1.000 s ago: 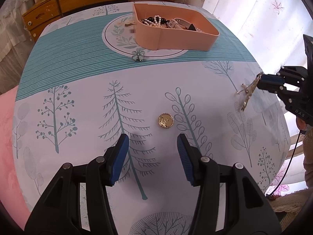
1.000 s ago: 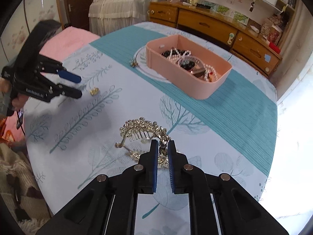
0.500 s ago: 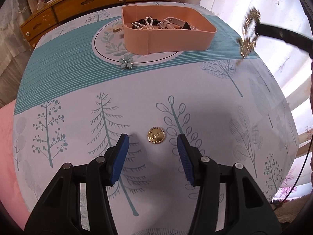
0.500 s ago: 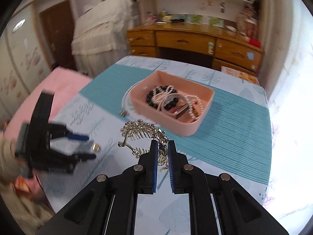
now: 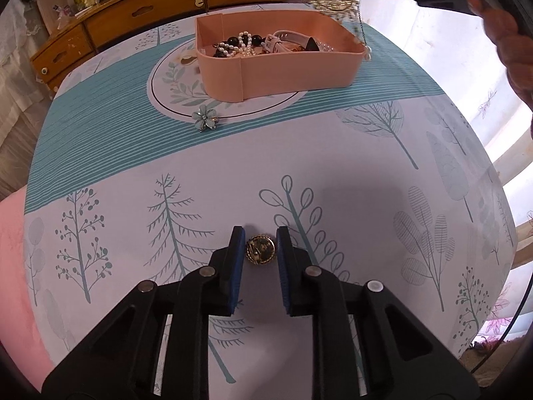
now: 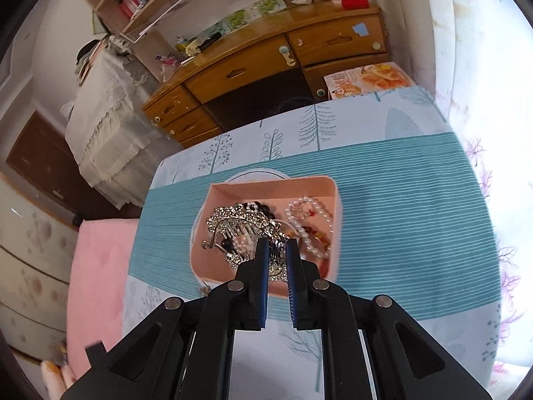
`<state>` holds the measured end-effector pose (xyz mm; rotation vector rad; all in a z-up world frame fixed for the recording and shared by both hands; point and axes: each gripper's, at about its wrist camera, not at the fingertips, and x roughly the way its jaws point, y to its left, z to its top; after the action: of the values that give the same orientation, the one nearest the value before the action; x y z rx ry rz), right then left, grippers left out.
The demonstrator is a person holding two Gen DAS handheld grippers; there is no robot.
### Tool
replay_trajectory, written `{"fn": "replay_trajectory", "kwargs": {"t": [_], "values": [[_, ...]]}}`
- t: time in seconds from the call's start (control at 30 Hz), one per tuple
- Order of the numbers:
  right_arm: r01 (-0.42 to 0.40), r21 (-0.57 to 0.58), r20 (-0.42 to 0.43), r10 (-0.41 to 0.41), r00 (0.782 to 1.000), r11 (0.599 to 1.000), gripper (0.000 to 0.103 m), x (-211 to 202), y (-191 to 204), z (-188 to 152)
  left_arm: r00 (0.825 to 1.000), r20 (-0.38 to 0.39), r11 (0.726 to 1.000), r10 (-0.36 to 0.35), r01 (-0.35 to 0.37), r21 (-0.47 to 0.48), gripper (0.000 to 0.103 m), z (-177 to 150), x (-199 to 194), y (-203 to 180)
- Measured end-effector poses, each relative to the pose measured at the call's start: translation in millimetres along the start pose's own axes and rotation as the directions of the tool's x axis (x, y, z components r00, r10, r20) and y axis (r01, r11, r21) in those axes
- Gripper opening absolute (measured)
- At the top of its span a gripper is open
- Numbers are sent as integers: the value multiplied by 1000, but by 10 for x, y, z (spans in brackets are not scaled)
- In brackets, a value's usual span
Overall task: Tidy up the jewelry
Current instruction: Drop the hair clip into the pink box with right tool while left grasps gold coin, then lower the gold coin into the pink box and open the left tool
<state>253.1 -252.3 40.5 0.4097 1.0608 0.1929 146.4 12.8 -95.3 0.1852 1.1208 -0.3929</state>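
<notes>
Two grippers at work: we hold one in each hand, and each is busy with a different piece.
Left gripper (image 5: 260, 241): its jaws are closing around the gold brooch (image 5: 260, 248); the pads sit just beside its edges, low in the middle of the left wrist frame, and we cannot tell whether they press on it yet.
Right gripper (image 6: 275, 250): clenched on the rhinestone hair comb (image 6: 240, 226), which hangs above the pink tray (image 6: 329, 193) at the centre of the right wrist frame.
Tray: on the teal band of the tablecloth (image 5: 100, 106), upper middle of the left wrist frame, already holding pearls and dark beads.
Flower brooch (image 5: 204, 118): lying loose just in front of the tray, not yet collected.
Risk, left side: the gold brooch is flat and thin against the cloth, so we judge the pads may slide over it or flick it sideways instead of lifting it; they might also pinch a fold of cloth.
Risk, right side: the comb is gripped at one end only, with most of it jutting out to the left, so it may swing or slip; its teeth and dangling chain could snag the pearl strands, or it could land on the rim and tip out.
Brooch versus tool: centred between the left pads, well apart from the tray.
</notes>
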Motion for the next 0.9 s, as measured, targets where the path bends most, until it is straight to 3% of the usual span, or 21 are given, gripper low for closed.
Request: {"fn": "replay_trajectory", "kwargs": {"t": [0.2,0.43,0.63,0.77,0.83,0.9], "values": [[10,66,-59,-6,998,998,10,406,36,185,1000,9,999,-15,15,-29,16,37,-83,102],[59,101,-126,-46,991,993,10,750,-38,198,996,88,1000,-4,5,-16,16,338,-455,162],[92,44,-106,-87,991,995,11,849,-64,246,984,177,999,32,-32,-2,16,796,-735,149],[73,19,-86,-72,994,997,12,865,-29,291,972,230,999,39,-37,-15,16,1145,-845,127],[67,7,-64,-67,996,998,21,832,10,295,968,245,999,43,-39,-21,16,1297,-869,117],[65,-5,-37,-65,997,998,24,767,35,293,967,250,999,44,-39,-26,16,1450,-828,88]]}}
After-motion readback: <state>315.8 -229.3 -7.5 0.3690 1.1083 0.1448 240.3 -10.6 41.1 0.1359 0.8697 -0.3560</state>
